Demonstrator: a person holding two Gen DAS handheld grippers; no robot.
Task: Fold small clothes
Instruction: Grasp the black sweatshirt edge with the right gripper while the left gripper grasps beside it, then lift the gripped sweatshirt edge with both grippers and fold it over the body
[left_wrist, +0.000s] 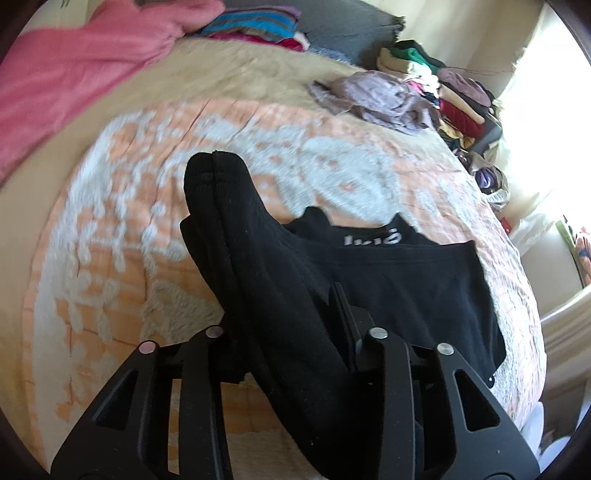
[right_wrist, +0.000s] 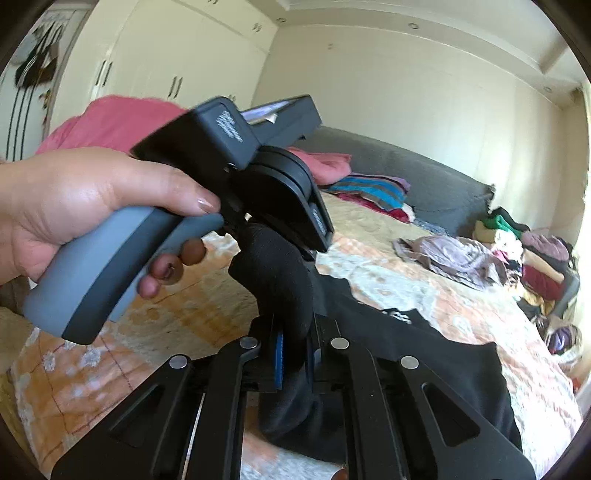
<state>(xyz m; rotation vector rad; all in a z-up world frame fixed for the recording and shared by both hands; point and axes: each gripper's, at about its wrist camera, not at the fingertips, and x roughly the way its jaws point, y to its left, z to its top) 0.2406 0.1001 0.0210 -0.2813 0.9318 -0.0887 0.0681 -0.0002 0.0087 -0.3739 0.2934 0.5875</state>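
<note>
A pair of black socks (left_wrist: 236, 236) hangs in the air over the bed, held by both grippers. My left gripper (left_wrist: 291, 325) is shut on one end; the socks drape over its fingers and stretch up and away. In the right wrist view my right gripper (right_wrist: 295, 350) is shut on the other end of the socks (right_wrist: 277, 280), between blue pads (right_wrist: 279, 354). The left gripper's body (right_wrist: 258, 177) and the hand holding it fill the upper left there. A black garment (left_wrist: 406, 280) with white lettering lies flat on the bedspread below, also in the right wrist view (right_wrist: 424, 350).
The bed has an orange and white patterned bedspread (left_wrist: 147, 166). A pink blanket (left_wrist: 74, 74) lies at the far left, a crumpled mauve garment (left_wrist: 380, 96) and piles of folded clothes (left_wrist: 454, 99) at the far right. White wardrobes (right_wrist: 155, 55) stand behind.
</note>
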